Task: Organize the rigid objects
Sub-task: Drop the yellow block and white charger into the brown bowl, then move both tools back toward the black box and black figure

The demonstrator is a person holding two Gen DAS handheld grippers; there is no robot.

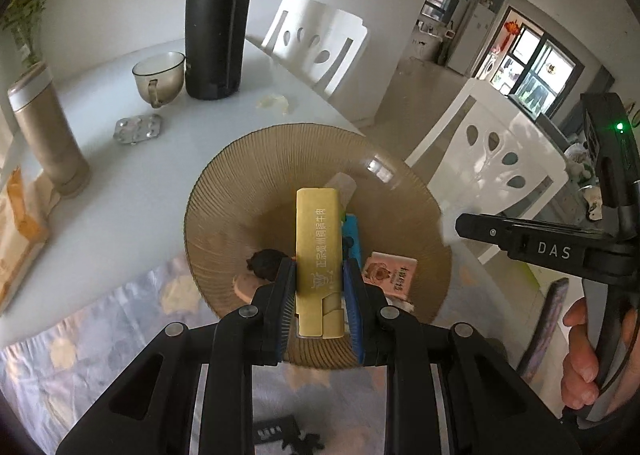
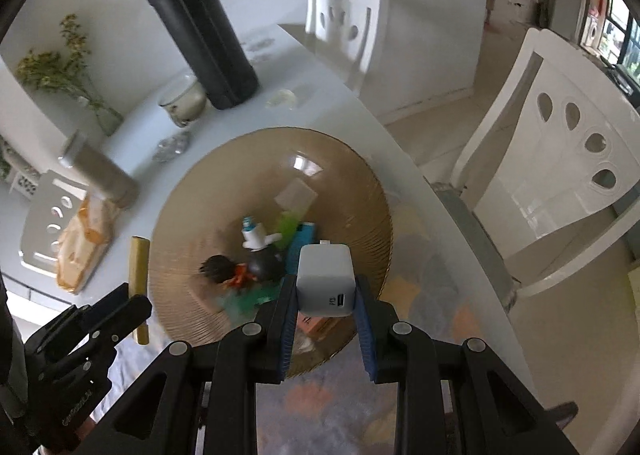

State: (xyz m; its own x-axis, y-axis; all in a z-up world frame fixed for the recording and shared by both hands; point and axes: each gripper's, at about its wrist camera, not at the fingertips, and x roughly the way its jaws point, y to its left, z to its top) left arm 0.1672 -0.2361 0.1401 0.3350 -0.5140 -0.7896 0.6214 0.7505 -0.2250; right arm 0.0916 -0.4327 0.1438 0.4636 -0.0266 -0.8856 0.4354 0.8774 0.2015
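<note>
My left gripper is shut on a long gold snack box and holds it above a ribbed brown glass plate. In the plate lie a blue item, a small pink packet and a dark toy. My right gripper is shut on a white charger cube over the near side of the same plate. In the right wrist view the plate holds a small spray bottle, a green item, a blue box and a dark-haired figure. The gold box and left gripper show at the left.
A tall black flask, a glass cup, a beige thermos and a foil blister pack stand behind the plate. A bread bag lies at the left. White chairs line the table's right edge. A patterned cloth covers the near table.
</note>
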